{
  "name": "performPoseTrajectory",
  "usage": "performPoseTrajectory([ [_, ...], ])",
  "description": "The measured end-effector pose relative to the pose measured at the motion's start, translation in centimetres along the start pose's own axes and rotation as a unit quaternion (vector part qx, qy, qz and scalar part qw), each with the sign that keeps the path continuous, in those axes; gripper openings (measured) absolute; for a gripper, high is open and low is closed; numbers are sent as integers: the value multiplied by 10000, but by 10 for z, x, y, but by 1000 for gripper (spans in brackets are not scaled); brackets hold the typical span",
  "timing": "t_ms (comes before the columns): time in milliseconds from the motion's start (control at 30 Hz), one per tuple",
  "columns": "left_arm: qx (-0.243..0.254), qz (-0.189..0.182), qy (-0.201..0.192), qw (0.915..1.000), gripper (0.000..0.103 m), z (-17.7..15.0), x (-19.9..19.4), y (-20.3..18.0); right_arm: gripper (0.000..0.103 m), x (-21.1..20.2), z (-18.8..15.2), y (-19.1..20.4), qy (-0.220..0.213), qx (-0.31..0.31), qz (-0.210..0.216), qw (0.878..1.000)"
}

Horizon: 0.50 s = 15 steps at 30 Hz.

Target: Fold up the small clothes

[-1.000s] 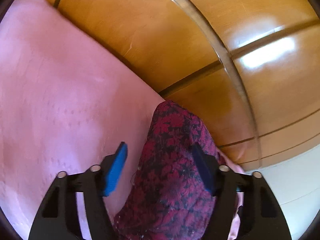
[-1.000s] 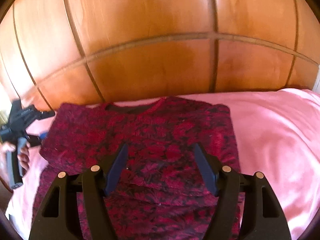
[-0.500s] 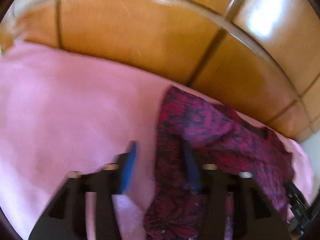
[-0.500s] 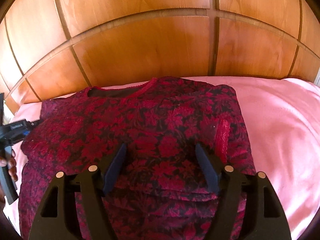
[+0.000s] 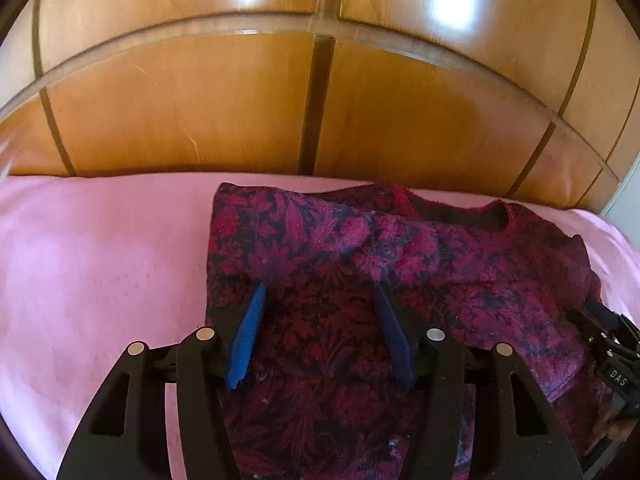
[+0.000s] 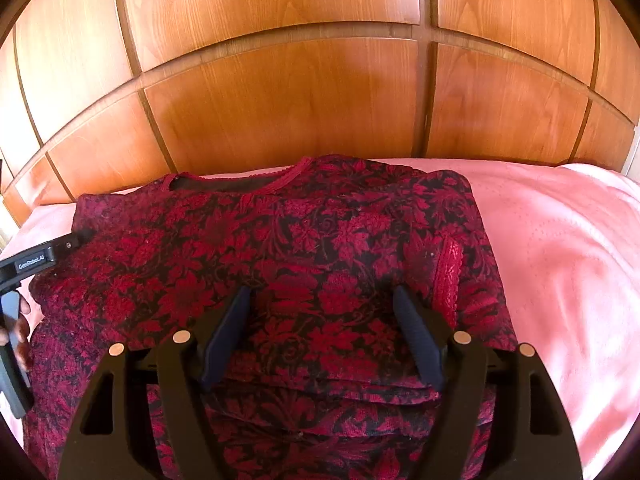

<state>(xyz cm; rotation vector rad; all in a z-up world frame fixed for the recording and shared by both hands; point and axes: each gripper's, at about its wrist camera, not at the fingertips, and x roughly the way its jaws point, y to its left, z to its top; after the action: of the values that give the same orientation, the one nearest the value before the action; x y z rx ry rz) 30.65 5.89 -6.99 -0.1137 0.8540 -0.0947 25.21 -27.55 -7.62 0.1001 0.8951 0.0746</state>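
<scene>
Red-and-black floral top (image 6: 280, 256) lies flat on the pink bedspread (image 6: 560, 264), neckline toward the wooden headboard (image 6: 288, 100). Both sleeves now sit folded in over the body; the sleeve cuff (image 6: 450, 272) with its paler trim rests on the chest on the right gripper's side.

What changed in the last second: the left gripper (image 5: 320, 334), which then straddled a raised bunch of the cloth at the bed's edge and faced along the headboard, has swung round and now looks squarely across the garment. The bunch it carried is laid down over the body. Its jaws are opening; fabric lies under and between the blue pads (image 5: 248, 340), but they press on nothing, so it has let go.

The right gripper (image 6: 322, 334) has sunk a little toward the cloth. Its jaws stand wide apart over the mid-body, just above a horizontal crease, with nothing pinched.

In the right wrist view, the left gripper's body shows at the garment's edge, with the hand (image 6: 18, 330) on its handle.

Reading: side folds look finished. Likely next step is the lengthwise fold, hem up toward the neckline. Loose knit may slide as it is lifted.
</scene>
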Motion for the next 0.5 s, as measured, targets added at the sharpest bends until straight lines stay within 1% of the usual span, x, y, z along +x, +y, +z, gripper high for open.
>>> performPoseTrajectory([
  [100,-81,0,-159,9998,57,-2,-24,-4,74,0,0,0,2,1,-5,10000],
  [133,-54,-8,-306,9995,61,-5,-39,-7,75,-1,1,1,17,-19,-21,10000],
  [167,-45,-32,-435,9990,70,-8,-50,-9,76,-2,1,2,24,-54,-34,10000],
  [200,-51,-32,-567,9984,74,-12,-62,-10,78,-4,1,3,25,-69,-29,10000],
  [233,-32,-43,-666,9978,75,-17,-73,-13,84,-7,1,4,29,-71,3,10000],
  [300,13,-44,-750,9972,78,-26,-87,-18,91,-14,-1,6,36,-67,92,9999],
  [400,-35,-83,-852,9963,79,-42,-107,-20,95,-27,-6,6,31,-37,143,9999],
  [500,-92,-96,-864,9962,80,-58,-121,-18,98,-42,-12,6,25,-50,208,9998],
])
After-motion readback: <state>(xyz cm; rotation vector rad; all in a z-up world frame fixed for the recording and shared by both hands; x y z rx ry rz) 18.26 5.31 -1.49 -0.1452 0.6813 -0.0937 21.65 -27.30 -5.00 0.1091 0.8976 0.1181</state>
